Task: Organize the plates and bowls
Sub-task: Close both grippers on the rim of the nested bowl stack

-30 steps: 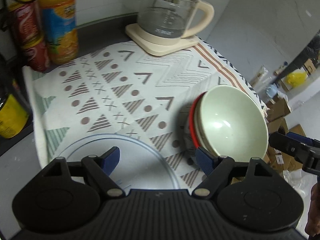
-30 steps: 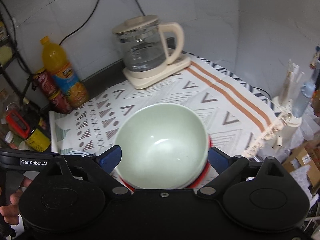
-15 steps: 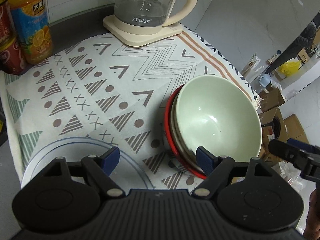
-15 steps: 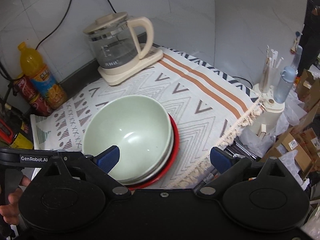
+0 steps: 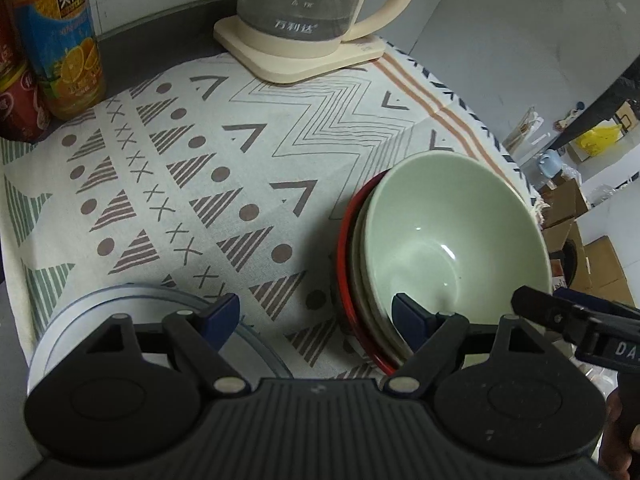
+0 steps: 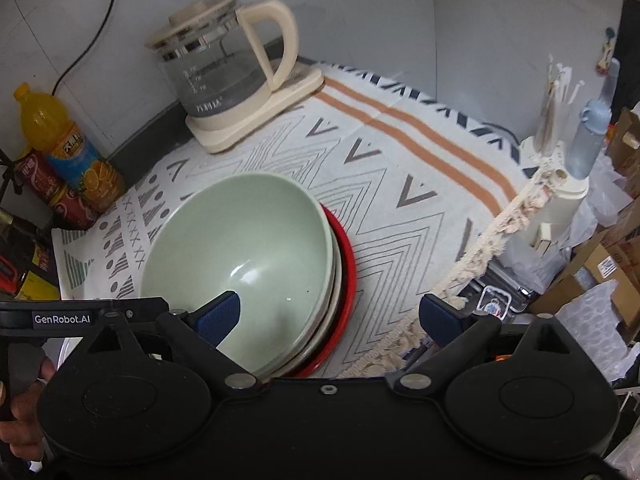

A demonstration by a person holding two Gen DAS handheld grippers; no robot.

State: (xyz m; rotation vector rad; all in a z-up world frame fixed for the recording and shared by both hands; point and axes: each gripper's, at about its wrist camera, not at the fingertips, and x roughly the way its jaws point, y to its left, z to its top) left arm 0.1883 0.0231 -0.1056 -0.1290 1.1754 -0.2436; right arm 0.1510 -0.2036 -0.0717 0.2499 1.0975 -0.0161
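A pale green bowl [image 5: 452,240] sits on top of a stack with a cream dish and a red plate [image 5: 345,240] on the patterned cloth; the stack also shows in the right wrist view [image 6: 240,256]. A light blue plate [image 5: 92,312] lies at the cloth's near left corner. My left gripper [image 5: 316,316] is open and empty, between the blue plate and the stack. My right gripper [image 6: 332,320] is open and empty, its left finger over the green bowl's rim, its right finger past the cloth's fringe.
A glass kettle on a cream base [image 6: 224,80] stands at the back. An orange juice bottle [image 5: 60,40] and red cans [image 5: 18,108] stand at the back left. A white holder with straws and a blue bottle [image 6: 568,160] stands off the right edge, with boxes beyond.
Both grippers have pulled back and shifted; the bowl stack now sits left of centre in the right view. The right gripper no longer straddles the bowl. The stack stays on the cloth.
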